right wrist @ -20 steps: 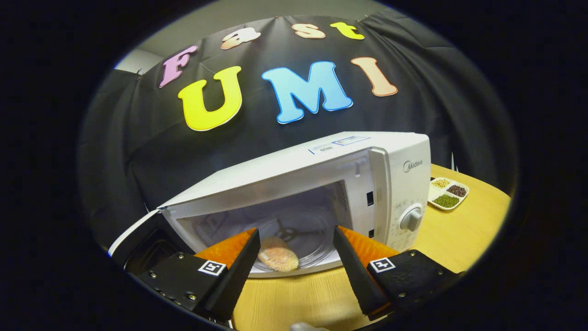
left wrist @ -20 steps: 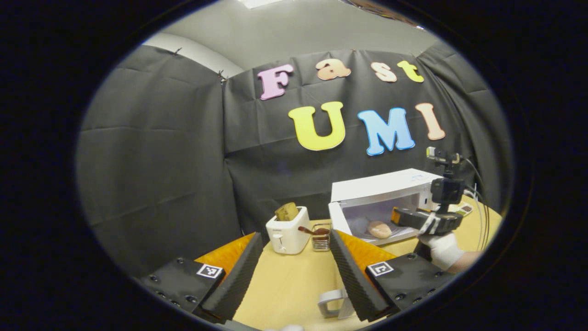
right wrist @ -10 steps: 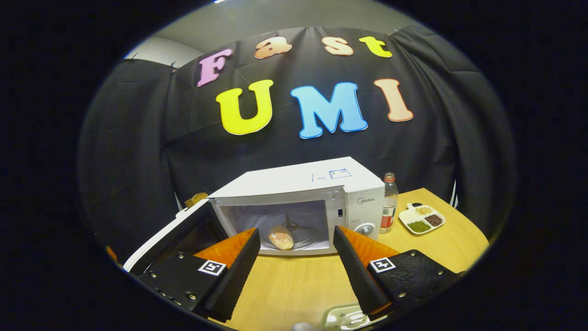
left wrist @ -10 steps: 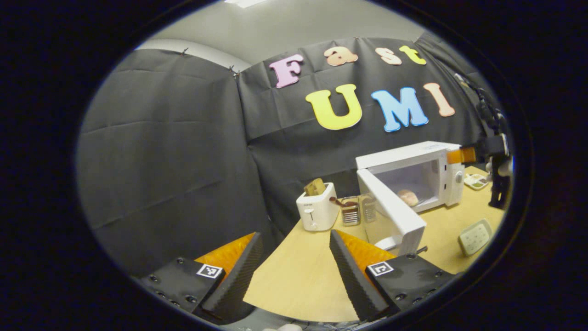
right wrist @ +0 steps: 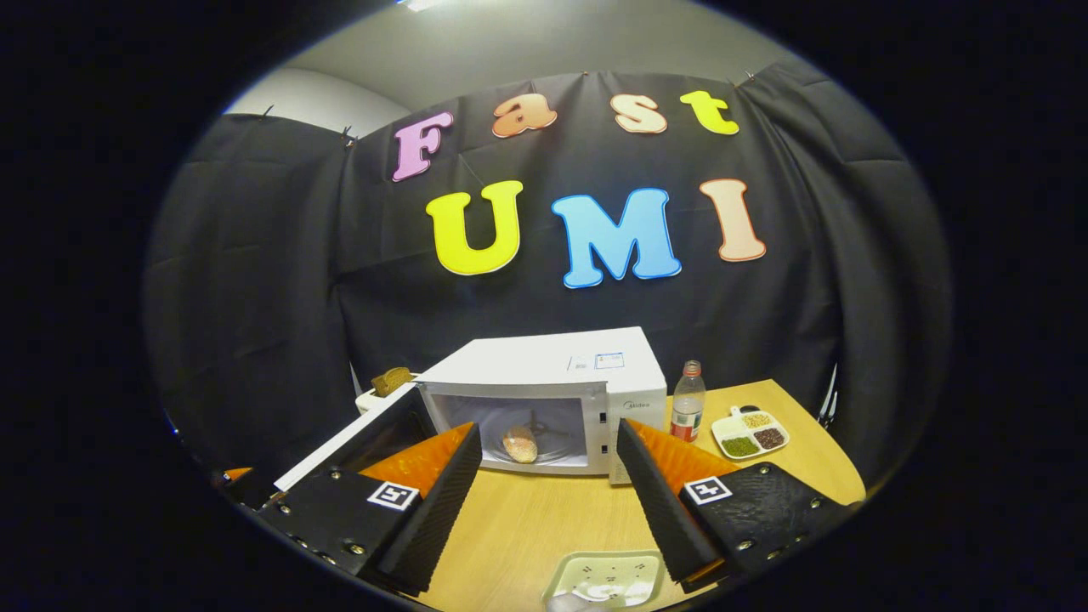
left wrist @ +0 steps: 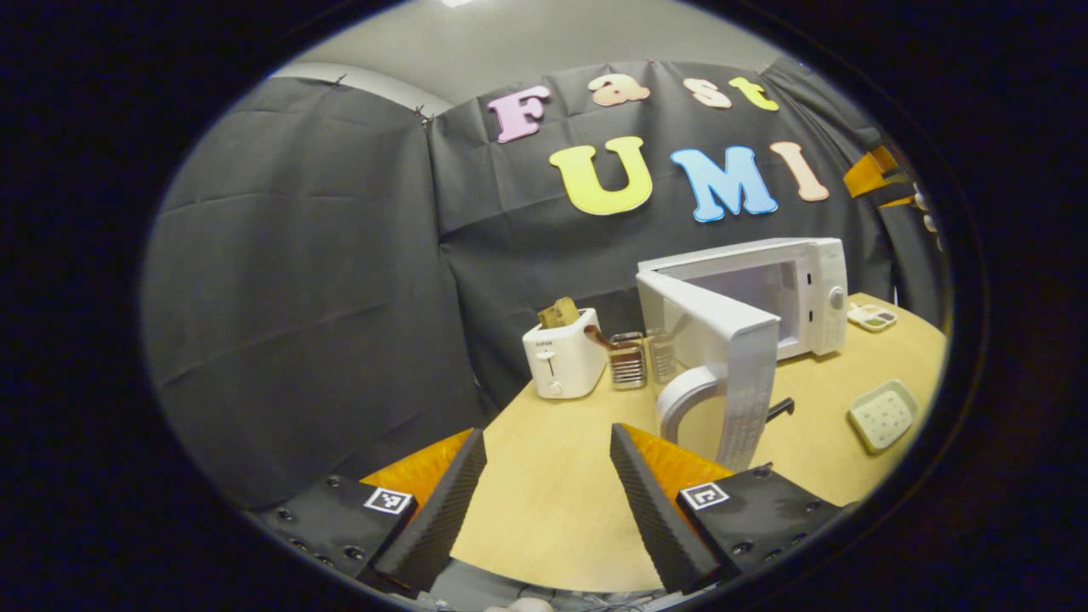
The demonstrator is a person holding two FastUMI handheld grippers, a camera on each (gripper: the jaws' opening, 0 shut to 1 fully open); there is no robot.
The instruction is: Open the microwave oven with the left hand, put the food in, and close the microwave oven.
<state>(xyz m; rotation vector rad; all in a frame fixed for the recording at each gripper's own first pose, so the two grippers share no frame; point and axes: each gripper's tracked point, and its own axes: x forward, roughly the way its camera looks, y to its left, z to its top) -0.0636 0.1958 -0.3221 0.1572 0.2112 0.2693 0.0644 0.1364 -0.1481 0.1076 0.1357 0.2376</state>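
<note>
The white microwave (right wrist: 552, 374) stands at the back of the wooden table with its door (right wrist: 357, 438) swung wide to the left. A round bread roll (right wrist: 519, 443) lies on the glass turntable inside. My right gripper (right wrist: 548, 501) is open, back from the oven over the table, with nothing between its fingers. In the left gripper view the microwave (left wrist: 765, 293) is at the right, its door (left wrist: 722, 357) edge-on toward me with the curved white handle (left wrist: 680, 399) showing. My left gripper (left wrist: 544, 501) is open and holds nothing, near the table's front edge, left of the door.
A white toaster (left wrist: 561, 361) with toast stands left of the microwave, two glass jars (left wrist: 629, 359) beside it. A bottle (right wrist: 687, 401) and a divided dish of beans (right wrist: 750, 432) sit right of the oven. A white tray (right wrist: 608, 578) lies at the table's front.
My right gripper has pulled back from the oven mouth, leaving the roll inside. My left gripper has swung and moved so the door's edge and handle now face it closer.
</note>
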